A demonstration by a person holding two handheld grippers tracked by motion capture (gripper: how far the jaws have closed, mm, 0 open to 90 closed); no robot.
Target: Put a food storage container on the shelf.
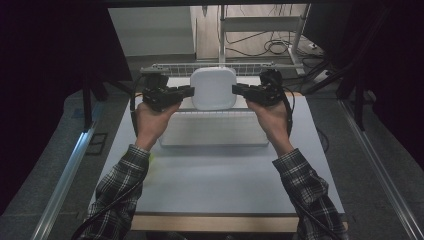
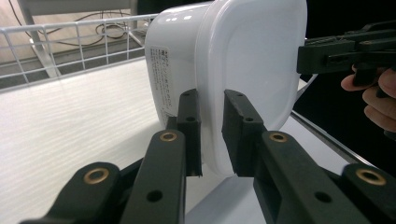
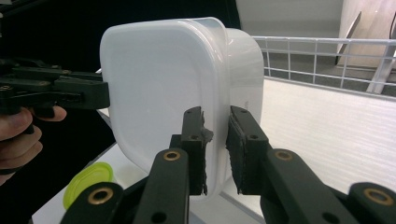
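Two grippers pinch one white tub [image 1: 213,88] from opposite sides: the left gripper [image 1: 186,92] clamps its left rim, the right gripper [image 1: 239,90] its right rim. Held so, the tub hangs above the wire basket [image 1: 215,131], base toward the basket's far wall.

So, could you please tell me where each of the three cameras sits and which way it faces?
High view: above the person's side, looking forward and down at the table; forearms, hands, both hand-held grippers.
Left gripper view: on the left hand-held gripper, looking along its jaws at the white container.
Right gripper view: on the right hand-held gripper, likewise.
Both gripper views share the container and wire rack.
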